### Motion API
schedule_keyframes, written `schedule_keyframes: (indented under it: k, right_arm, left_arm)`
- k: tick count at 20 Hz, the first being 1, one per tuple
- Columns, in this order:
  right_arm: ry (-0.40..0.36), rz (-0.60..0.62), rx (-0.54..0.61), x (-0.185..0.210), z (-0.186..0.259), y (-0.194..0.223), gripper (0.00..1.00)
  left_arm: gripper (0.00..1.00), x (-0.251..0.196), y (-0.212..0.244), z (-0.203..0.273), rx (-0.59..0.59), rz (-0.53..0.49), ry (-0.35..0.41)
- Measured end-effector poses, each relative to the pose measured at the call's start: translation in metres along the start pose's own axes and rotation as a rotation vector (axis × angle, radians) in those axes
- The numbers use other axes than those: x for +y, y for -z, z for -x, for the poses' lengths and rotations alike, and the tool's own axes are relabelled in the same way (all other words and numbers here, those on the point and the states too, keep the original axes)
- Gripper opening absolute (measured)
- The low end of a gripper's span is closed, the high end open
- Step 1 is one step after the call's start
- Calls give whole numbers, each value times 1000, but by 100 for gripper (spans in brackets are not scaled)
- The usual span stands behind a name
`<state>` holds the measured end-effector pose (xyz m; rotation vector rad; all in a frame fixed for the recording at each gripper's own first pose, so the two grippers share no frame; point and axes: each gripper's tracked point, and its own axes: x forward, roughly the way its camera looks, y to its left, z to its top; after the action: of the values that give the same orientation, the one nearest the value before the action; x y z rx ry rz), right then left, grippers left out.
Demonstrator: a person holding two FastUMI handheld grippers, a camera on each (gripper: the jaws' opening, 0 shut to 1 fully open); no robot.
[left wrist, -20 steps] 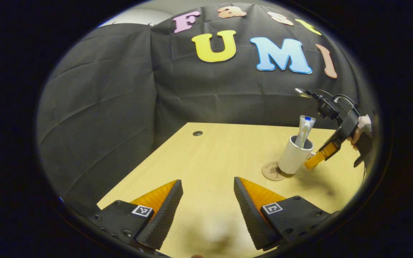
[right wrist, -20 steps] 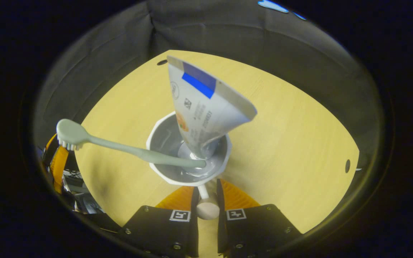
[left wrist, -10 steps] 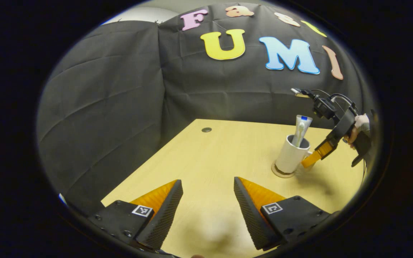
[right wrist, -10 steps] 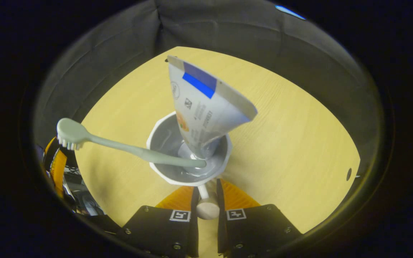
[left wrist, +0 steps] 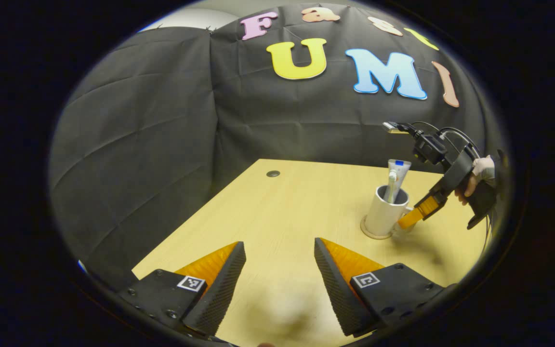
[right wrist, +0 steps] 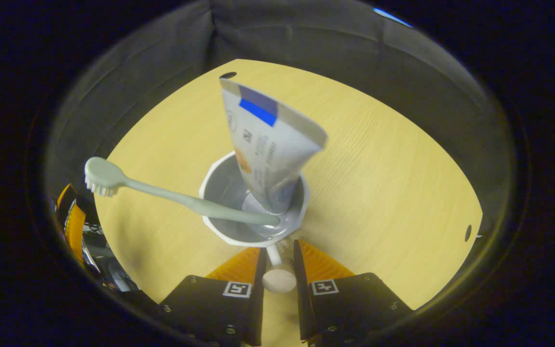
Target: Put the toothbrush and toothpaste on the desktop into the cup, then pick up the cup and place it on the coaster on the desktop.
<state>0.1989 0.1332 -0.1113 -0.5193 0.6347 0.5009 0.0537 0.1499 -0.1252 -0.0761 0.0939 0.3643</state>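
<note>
- Right gripper point(right wrist: 277, 260) has its fingers on either side of the cup's handle point(right wrist: 277, 277), close against it; in the left gripper view it point(left wrist: 410, 217) is at the cup's handle, held by a hand point(left wrist: 480, 171).
- Left gripper point(left wrist: 280, 279) is spread wide, holding nothing, low over the desk point(left wrist: 282, 207), well apart from the cup.
- Cup point(left wrist: 384, 212) stands upright on the coaster point(left wrist: 371, 233), near the desk's right side.
- Toothpaste point(right wrist: 265, 144) stands in the cup, cap down, tilted.
- Toothbrush point(right wrist: 162, 193) leans over the rim, head out to the left.
</note>
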Motion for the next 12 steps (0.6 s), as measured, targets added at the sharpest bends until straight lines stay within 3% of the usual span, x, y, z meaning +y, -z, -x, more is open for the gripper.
schedule_keyframes:
  k: [3, 9, 12]
  right_arm:
    - [-6, -18, -35, -1, 10, -4, 39]
    - [-19, -102, -165, 0, 50, -10, 39]
    - [22, -140, -249, -5, 76, -8, 39]
  left_arm:
    - [95, -9, -6, -1, -9, -16, 20]
    - [95, -34, -23, -9, -36, -51, 82]
    - [95, -50, -45, -12, -77, -70, 123]
